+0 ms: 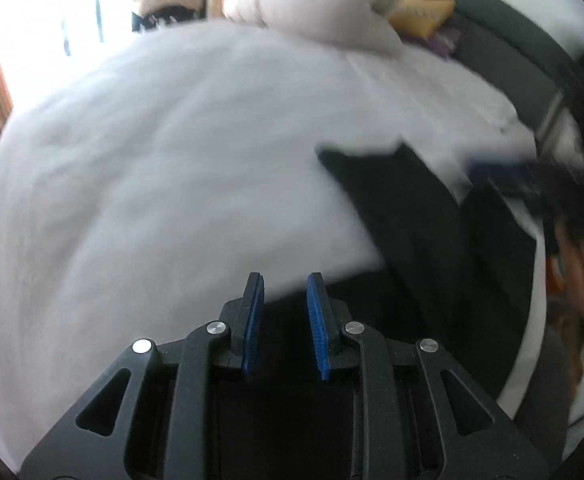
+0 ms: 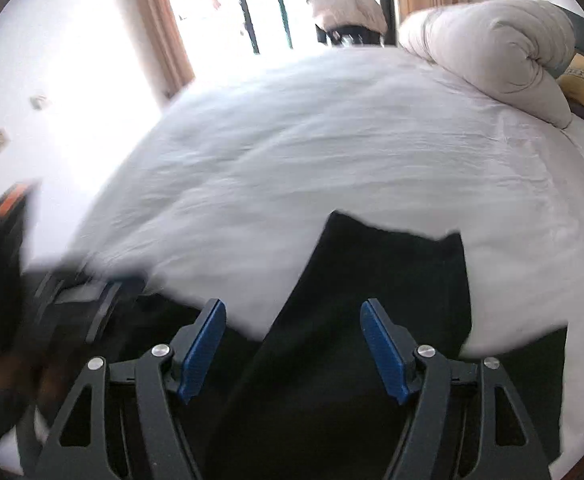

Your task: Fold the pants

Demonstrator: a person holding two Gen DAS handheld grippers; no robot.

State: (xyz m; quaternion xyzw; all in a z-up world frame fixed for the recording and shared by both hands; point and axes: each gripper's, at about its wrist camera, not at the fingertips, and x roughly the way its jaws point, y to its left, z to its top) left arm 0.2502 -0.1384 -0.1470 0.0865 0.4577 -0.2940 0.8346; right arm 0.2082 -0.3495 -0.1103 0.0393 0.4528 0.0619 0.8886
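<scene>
The black, soft cloth pants [image 2: 372,300] lie flat on the wide white bed sheet [image 2: 332,152], near the edge of the bed, with one folded end pointing to the middle of the bed. The right gripper [image 2: 294,344] hangs above them with its blue pads [image 2: 384,352] wide apart and nothing between them; the dark cloth is directly under the gap. The left gripper [image 1: 281,320] has its pads close together, with a narrow gap; I cannot see any cloth pressed between them, so I judge it empty. In its view the pants [image 1: 392,216] are ahead and to the right of the fingers, and some dark cloth is also below them.

The step in hand seems to be a new grasp for the next fold. To do it well, each gripper should go down on a corner or edge of the same layer, pinch all the layers together, and then lift both sides evenly, so the cloth does not wrinkle or slide on the sheet
</scene>
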